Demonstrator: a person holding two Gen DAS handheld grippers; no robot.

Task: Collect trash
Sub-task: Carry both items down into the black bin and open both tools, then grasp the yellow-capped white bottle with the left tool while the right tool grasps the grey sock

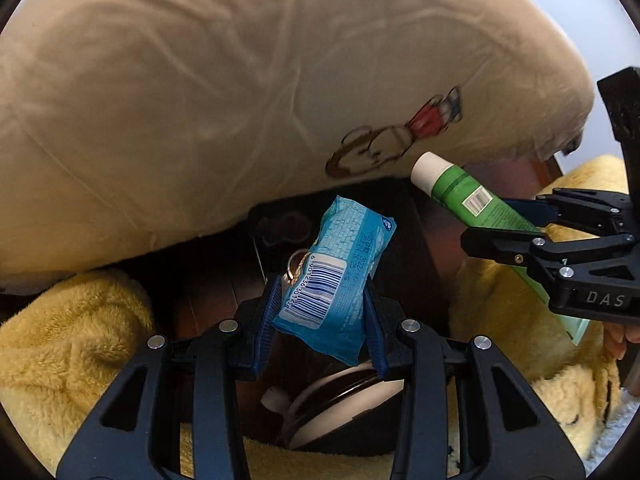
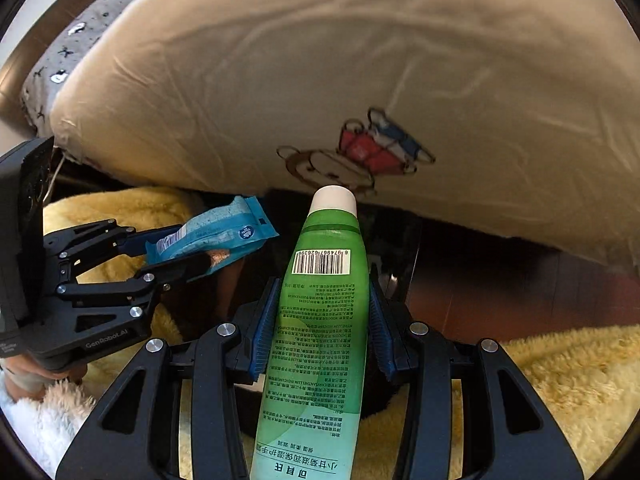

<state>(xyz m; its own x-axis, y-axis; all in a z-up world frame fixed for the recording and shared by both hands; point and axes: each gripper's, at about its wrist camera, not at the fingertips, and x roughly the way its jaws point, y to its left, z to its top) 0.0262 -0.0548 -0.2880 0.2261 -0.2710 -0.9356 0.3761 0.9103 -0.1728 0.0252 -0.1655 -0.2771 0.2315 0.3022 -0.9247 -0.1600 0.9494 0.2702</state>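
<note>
Left wrist view: a blue wipes packet (image 1: 335,276), barcode facing the lens, sits at frame centre, pinched between the blue pads of the left tongs (image 1: 322,316). At right of the frame, the right tongs (image 1: 516,220) clamp a green tube (image 1: 472,196) with a white cap, tilted toward upper left. Right wrist view shows the same tube (image 2: 320,320) running up the frame's middle, squeezed by the right tongs (image 2: 322,320), with the left tongs (image 2: 188,248) and packet (image 2: 216,236) at left. A beige pillow (image 1: 240,100) with a cartoon print fills the upper frame; a yellow fleece blanket (image 1: 72,344) spreads along the bottom.
</note>
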